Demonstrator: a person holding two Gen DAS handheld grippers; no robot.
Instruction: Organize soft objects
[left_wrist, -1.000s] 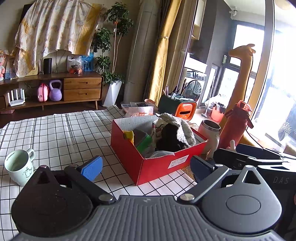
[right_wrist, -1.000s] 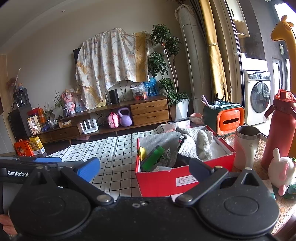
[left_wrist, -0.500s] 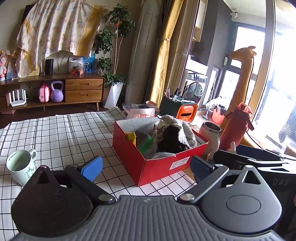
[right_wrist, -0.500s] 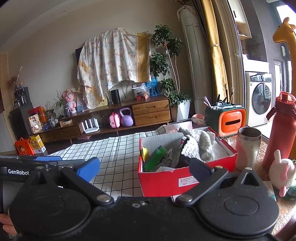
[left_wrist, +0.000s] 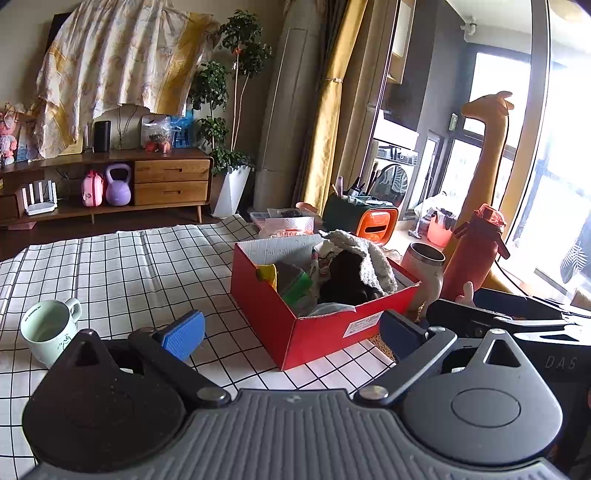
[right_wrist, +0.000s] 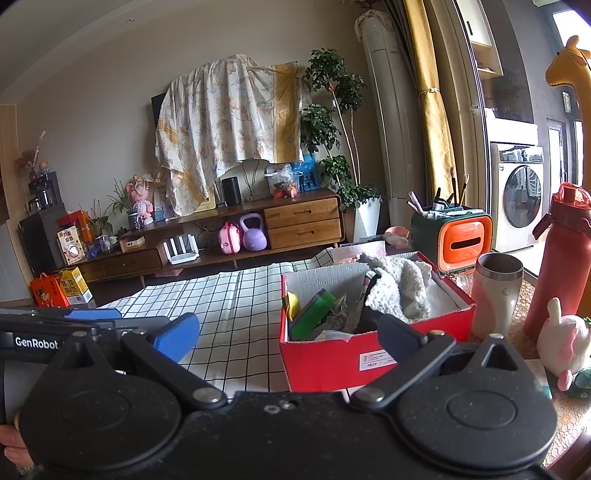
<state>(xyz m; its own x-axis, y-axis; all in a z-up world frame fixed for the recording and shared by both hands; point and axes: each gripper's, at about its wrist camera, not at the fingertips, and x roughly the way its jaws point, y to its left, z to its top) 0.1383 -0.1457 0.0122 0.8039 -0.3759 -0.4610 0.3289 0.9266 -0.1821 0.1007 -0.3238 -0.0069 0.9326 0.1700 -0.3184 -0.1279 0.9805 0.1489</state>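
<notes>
On a counter (left_wrist: 122, 266) covered in a black-and-white checked cloth, a red cardboard box (left_wrist: 295, 325) sits open, holding a cream knitted cloth (right_wrist: 400, 286) draped over a dark garment (left_wrist: 345, 277), beside a green-and-grey sponge (right_wrist: 314, 314) and a yellow item (left_wrist: 269, 275). Both the left gripper (left_wrist: 291, 332) and the right gripper (right_wrist: 286, 338) hover short of the box, blue-padded fingers spread wide and empty. A pale green mug (left_wrist: 50, 330) stands well to the box's left; a steel tumbler (right_wrist: 496, 291), red bottle (right_wrist: 557, 262) and plush bunny (right_wrist: 563, 343) stand to its right.
</notes>
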